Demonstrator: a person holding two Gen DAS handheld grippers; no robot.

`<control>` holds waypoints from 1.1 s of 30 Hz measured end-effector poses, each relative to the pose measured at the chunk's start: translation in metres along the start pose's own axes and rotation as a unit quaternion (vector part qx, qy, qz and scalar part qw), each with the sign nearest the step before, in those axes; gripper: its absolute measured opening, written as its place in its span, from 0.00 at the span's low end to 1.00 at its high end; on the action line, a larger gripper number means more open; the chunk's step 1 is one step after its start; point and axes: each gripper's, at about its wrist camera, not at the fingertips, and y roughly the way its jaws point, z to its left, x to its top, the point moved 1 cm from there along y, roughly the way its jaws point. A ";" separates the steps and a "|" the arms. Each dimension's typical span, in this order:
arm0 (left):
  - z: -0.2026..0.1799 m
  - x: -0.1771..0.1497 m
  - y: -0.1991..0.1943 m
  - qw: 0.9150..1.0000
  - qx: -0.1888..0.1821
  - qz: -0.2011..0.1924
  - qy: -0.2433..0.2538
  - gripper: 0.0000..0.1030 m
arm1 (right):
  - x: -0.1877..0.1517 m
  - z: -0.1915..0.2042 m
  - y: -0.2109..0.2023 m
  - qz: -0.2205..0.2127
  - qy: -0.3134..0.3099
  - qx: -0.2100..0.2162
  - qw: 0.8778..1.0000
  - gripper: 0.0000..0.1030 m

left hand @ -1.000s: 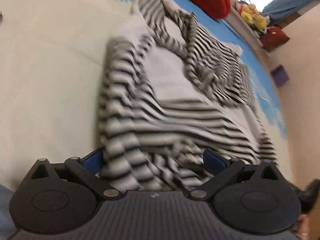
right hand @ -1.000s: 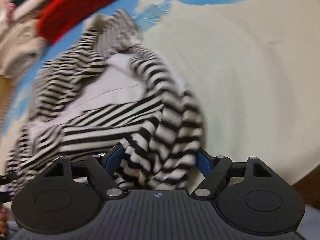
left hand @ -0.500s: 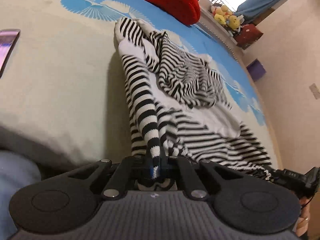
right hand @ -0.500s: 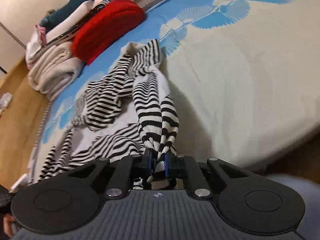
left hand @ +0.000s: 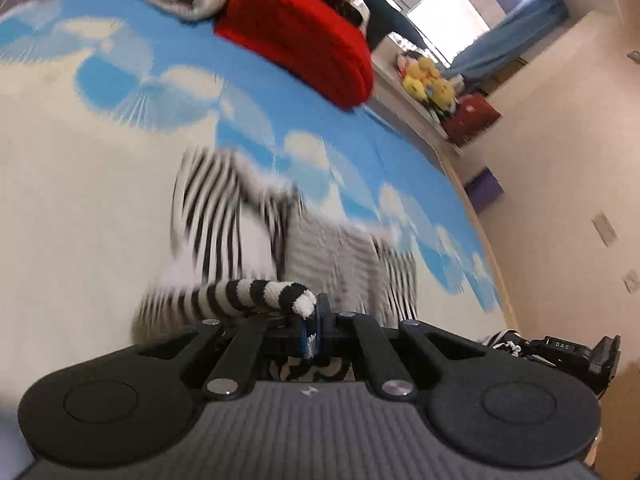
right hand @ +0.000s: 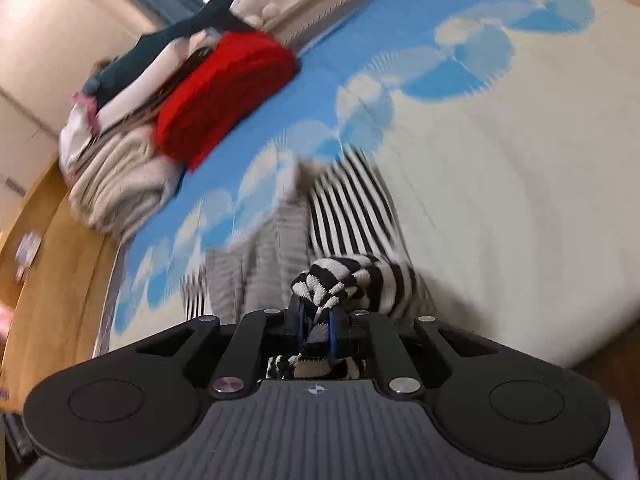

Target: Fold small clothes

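Both tools pinch tight on the striped top point(left hand: 224, 216), left tool point(left hand: 312, 320) and right tool point(right hand: 316, 320) each gripping an edge above the bed point(left hand: 80, 200), likely to spread it for folding.

Both wrist cameras sit just behind their own fingers, angled down across the bed toward the red cushion point(left hand: 304, 36) point(right hand: 224, 96). The left view has it upper centre, the right view upper left. Both share the cushion and the striped garment point(left hand: 224, 216) point(right hand: 352, 208) near it.
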 end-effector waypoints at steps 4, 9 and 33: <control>0.008 0.099 0.095 0.999 0.028 -0.029 -0.037 0.10 | 0.085 0.026 0.122 -0.008 0.055 -0.056 0.997 0.18; 0.057 0.155 0.167 0.982 0.102 -0.085 -0.132 0.63 | 0.122 0.011 0.227 -0.015 0.107 -0.089 0.990 0.53; 0.040 0.086 0.215 0.991 0.052 -0.062 0.102 0.04 | 0.050 0.037 0.253 -0.081 -0.317 -0.133 0.936 0.11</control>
